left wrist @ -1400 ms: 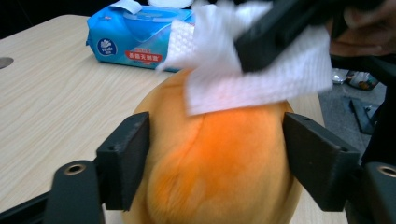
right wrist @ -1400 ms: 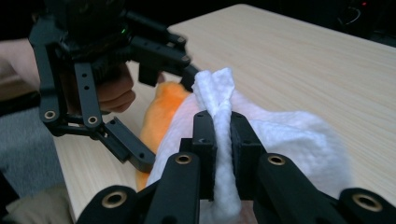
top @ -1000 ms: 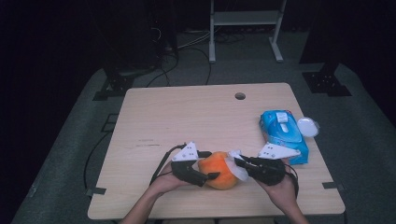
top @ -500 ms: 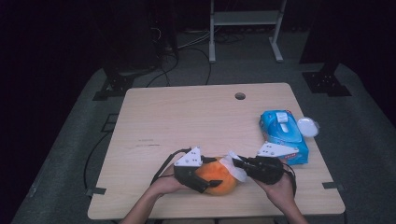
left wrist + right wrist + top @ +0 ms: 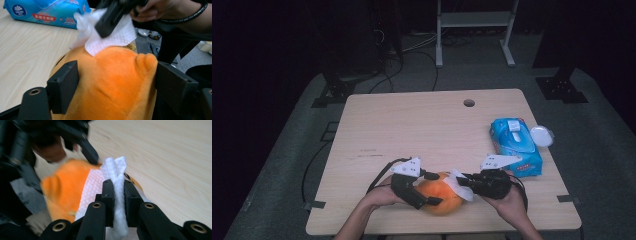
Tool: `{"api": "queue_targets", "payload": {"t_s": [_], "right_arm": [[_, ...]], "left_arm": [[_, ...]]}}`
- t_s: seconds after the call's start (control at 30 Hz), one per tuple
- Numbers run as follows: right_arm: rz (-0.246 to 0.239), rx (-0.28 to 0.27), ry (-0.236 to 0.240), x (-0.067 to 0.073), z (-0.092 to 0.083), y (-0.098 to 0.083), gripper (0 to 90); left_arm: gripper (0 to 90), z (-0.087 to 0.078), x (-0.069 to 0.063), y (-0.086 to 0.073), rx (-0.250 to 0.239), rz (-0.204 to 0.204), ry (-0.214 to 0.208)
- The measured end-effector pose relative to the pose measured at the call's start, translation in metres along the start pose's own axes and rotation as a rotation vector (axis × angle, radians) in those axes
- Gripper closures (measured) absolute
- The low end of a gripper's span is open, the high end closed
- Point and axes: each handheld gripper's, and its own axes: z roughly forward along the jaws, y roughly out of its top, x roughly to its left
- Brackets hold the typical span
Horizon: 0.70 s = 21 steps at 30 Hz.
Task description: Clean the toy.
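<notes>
L gripper [image 5: 115, 85] is clamped on the orange plush [image 5: 112, 85], one jaw per flank, to steady it at the table's [image 5: 422, 125] near edge, while R gripper [image 5: 117, 192] pinches a folded white wipe [image 5: 116, 172] between its jaws, pressed to the plush just past L's fingertips, prob. for wiping.

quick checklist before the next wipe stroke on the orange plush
1. Left gripper clamps the orange plush toy, a jaw on each side: ok.
2. Right gripper pinches the white wipe: ok.
3. Wipe touches the plush: ok, it lies on its top.
4. Plush rests on the table: cannot tell.
5. Blue wipes pack stands apart from the stroke: ok.
</notes>
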Motion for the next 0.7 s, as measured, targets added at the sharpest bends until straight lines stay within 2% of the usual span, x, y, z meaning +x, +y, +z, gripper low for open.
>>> {"api": "queue_targets", "payload": {"t_s": [0.1, 0.2, 0.33, 0.4, 0.43, 0.47, 0.53, 0.57, 0.63, 0.7], "right_arm": [[-0.013, 0.058, 0.041, 0.005, 0.01, -0.006, 80.5], [-0.04, 0.096, 0.066, 0.014, 0.011, -0.007, 80.5], [-0.03, 0.109, 0.1, 0.015, 0.006, -0.011, 80.3], [-0.028, 0.112, 0.13, 0.016, 0.006, -0.013, 80.4], [-0.029, 0.118, 0.142, 0.018, 0.006, -0.014, 80.3], [-0.038, 0.123, 0.15, 0.021, 0.007, -0.014, 80.3], [-0.054, 0.129, 0.173, 0.026, 0.007, -0.013, 79.9], [-0.059, 0.127, 0.178, 0.027, 0.007, -0.013, 79.9], [-0.073, 0.097, 0.15, 0.027, 0.002, -0.01, 79.8], [-0.052, 0.041, 0.105, 0.021, -0.004, -0.007, 80.0]], "left_arm": [[18.1, -0.003, 0.002, 0.002, -0.019, -0.032, -0.011], [17.5, -0.002, 0.0, 0.003, -0.013, -0.027, -0.027], [17.6, -0.001, -0.002, 0.005, -0.032, -0.041, -0.032], [17.8, -0.001, -0.002, 0.007, -0.033, -0.047, -0.007], [17.8, -0.002, -0.001, 0.007, -0.034, -0.054, -0.009], [18.1, -0.001, -0.001, 0.006, -0.025, -0.054, -0.003], [22.4, 0.004, -0.002, 0.002, 0.052, -0.034, 0.028], [22.4, 0.006, -0.003, 0.0, 0.065, -0.029, 0.022], [23.1, 0.006, -0.003, -0.002, 0.057, -0.042, 0.011], [23.1, 0.005, -0.003, -0.001, 0.067, -0.033, 0.007]]}}
